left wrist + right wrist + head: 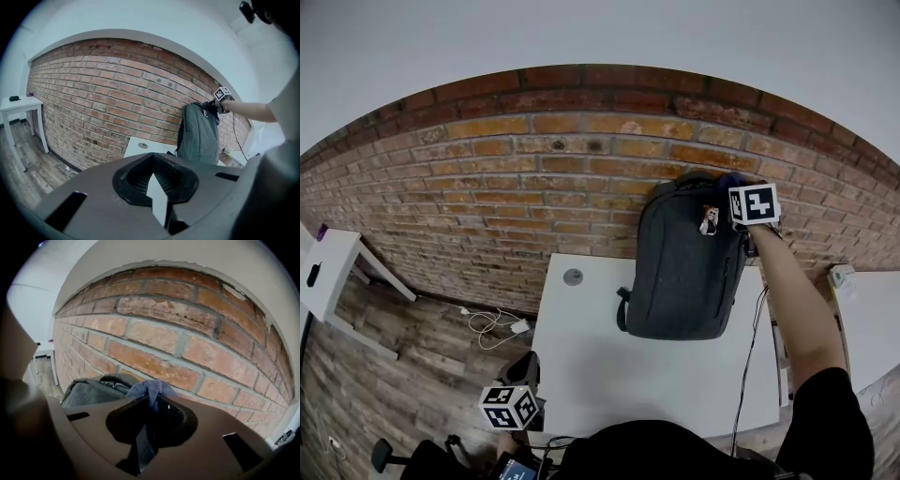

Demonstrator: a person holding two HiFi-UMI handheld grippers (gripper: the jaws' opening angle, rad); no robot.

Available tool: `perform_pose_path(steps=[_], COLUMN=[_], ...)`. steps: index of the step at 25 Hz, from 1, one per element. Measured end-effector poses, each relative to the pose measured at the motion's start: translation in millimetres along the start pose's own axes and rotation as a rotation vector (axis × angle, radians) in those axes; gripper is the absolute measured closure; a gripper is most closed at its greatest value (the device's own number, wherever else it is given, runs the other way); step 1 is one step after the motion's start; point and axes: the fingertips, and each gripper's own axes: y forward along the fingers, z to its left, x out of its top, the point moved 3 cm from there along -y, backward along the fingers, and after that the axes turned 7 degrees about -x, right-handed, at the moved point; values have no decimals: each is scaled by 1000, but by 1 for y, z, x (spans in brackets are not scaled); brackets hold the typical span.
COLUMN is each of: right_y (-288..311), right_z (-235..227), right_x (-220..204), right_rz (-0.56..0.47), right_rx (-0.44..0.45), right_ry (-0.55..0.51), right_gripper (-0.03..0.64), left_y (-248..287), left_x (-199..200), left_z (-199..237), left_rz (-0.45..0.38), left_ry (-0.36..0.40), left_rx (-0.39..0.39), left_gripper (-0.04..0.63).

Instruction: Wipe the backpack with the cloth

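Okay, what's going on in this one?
A person works on a grey backpack that stands upright on a white table against a brick wall. The right gripper is shut on a blue cloth and is held up at the backpack's top, close to the wall. The left gripper hangs low at the table's near edge, jaws together with nothing in them, well away from the backpack.

Head view downward, all views share backpack (684, 267)

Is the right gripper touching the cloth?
Touching. The right gripper view shows the cloth pinched between the jaws of the right gripper.
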Motion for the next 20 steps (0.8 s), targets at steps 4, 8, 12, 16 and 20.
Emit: perform_pose_path(steps=[4,8,12,16,20], right_y=[0,0,-6,-11,-12], right_z=[41,81,142,189,207], right_x=[19,37,50,66,73], right_rz=[-61,-107,-130,-151,-151], right_rx=[18,65,161,262,288], right_ry=[-114,-170,-192,-147,-124], right_gripper=[581,581,581,581,581], left_y=[-5,-8,-6,-3,-7], left_x=[-6,-8,-9,-8,-14], left_z=[5,10,7,0,4], left_rz=[-4,3,9,16,22], left_ry=[-28,-34,-37,-19,-42], left_rx=[11,26,16,4,17], left_gripper=[598,598,598,598,598])
